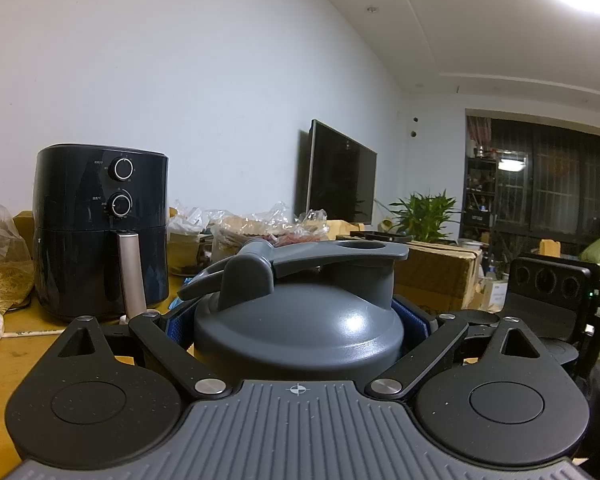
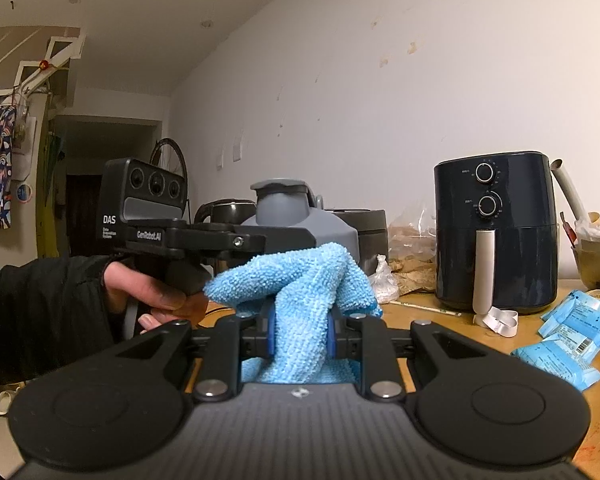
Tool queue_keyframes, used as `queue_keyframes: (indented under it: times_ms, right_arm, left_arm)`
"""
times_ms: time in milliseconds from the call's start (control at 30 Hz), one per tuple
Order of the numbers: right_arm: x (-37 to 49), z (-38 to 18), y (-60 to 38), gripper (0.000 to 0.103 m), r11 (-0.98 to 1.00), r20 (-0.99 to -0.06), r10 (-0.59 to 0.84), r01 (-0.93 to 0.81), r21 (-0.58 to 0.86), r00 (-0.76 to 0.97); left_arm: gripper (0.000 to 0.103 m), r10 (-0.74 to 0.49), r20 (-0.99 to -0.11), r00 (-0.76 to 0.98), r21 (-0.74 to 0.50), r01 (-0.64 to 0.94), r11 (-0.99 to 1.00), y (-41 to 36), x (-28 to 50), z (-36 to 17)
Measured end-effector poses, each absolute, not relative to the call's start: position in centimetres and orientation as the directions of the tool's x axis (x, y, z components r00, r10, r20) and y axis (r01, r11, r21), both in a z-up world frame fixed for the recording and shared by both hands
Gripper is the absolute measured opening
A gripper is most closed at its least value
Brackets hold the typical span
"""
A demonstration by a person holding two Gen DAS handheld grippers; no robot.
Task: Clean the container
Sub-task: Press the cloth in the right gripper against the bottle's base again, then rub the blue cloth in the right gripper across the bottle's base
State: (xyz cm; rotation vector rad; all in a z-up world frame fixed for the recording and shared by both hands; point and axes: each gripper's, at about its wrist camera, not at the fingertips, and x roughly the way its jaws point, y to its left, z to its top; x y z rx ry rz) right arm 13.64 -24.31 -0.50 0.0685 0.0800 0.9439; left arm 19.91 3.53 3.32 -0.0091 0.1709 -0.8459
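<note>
Gripping a grey container (image 1: 300,320) by its lid, the left tool (image 1: 298,320) has its blue pads (image 1: 414,320) pressed against either side of the domed top. The spout cap (image 1: 364,250) stands above the dome, with a hinged flap (image 1: 246,276) to its left. The container sits close before the left camera and hides its own lower body.

From the right wrist view, the right tool (image 2: 300,332) is clamped on a light blue cloth (image 2: 300,292). The cloth bunches up above the pads and hangs down between them. The cloth's raised fold lies in front of the container (image 2: 296,216); whether it touches the lid cannot be told. The left tool's body (image 2: 204,236) reaches in from the left, held by a hand (image 2: 160,292) in a dark sleeve (image 2: 40,316).

A black air fryer (image 1: 100,232) stands upright on the wooden desk (image 1: 16,360), well left of the container in the left view and right of it in the other. Clear bags (image 1: 256,228) lie against the wall behind. Blue packets (image 2: 568,336) lie on the desk (image 2: 440,320) at the right of the right view, near a white folded strip (image 2: 498,320) just in front of the fryer. A dark television (image 1: 340,176) hangs on the wall, with a green plant (image 1: 428,212) beyond it.
</note>
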Motion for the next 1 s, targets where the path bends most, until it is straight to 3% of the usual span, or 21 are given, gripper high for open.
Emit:
queue_keyframes:
  times_ms: [300, 800, 1000]
  right_arm:
    - [13.2, -1.7, -26.3, 0.019, 0.582, 0.027, 0.806, -0.8, 0.147, 0.591]
    - [12.9, -2.3, -26.6, 0.019, 0.615, 0.024, 0.78, -0.773, 0.158, 0.625]
    - [13.0, -2.4, -26.5, 0.019, 0.615, 0.019, 0.78, -0.773, 0.158, 0.625]
  left_arm:
    - [0.096, -0.743, -0.145, 0.654, -0.073, 0.742, 0.667, 3.5, 19.9, 3.2]
    - [0.097, -0.695, -0.146, 0.704, -0.01, 0.702, 0.712, 2.9, 18.9, 3.6]
    - [0.103, -0.661, -0.156, 0.734, -0.008, 0.668, 0.744, 2.6, 18.6, 3.7]
